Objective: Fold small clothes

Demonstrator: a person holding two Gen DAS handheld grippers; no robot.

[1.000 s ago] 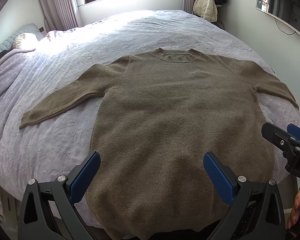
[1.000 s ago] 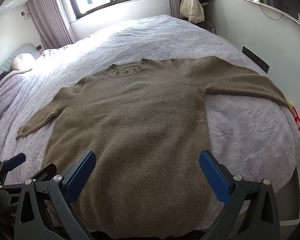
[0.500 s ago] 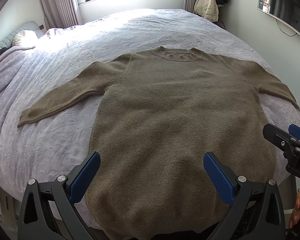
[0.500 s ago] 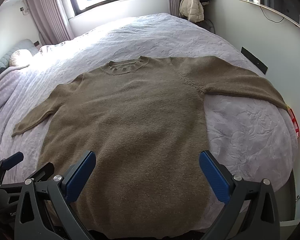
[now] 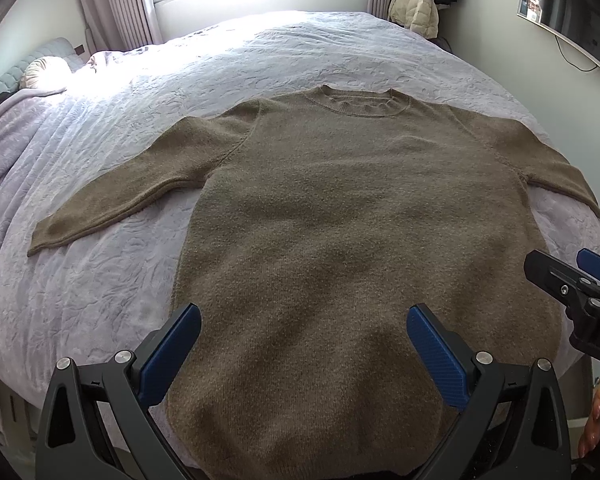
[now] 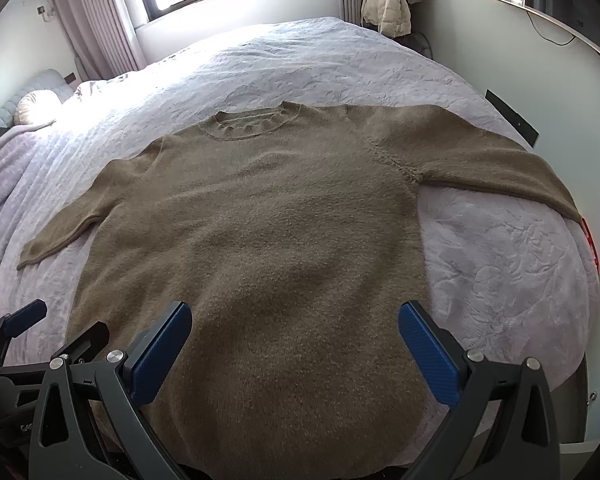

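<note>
Both hand-held grippers, the left gripper (image 5: 304, 344) and the right gripper (image 6: 296, 340), are held with jaws spread wide and nothing gripped, above the hem of a brown sweater (image 5: 352, 248).

The sweater is laid flat, front up, on a bed (image 5: 260, 60) covered by a pale lilac quilt, with the collar (image 5: 358, 102) turned away from the grippers and both sleeves spread outward; the hem hangs slightly over the near edge of the bed. The blue pads (image 5: 170, 354) of each gripper are seen well apart, on either side of the lower body of the sweater. The right gripper is also seen at the right edge of the left wrist view. A cream jacket (image 5: 414, 10) is hung in the far corner, beside the curtains. No container is shown.
</note>
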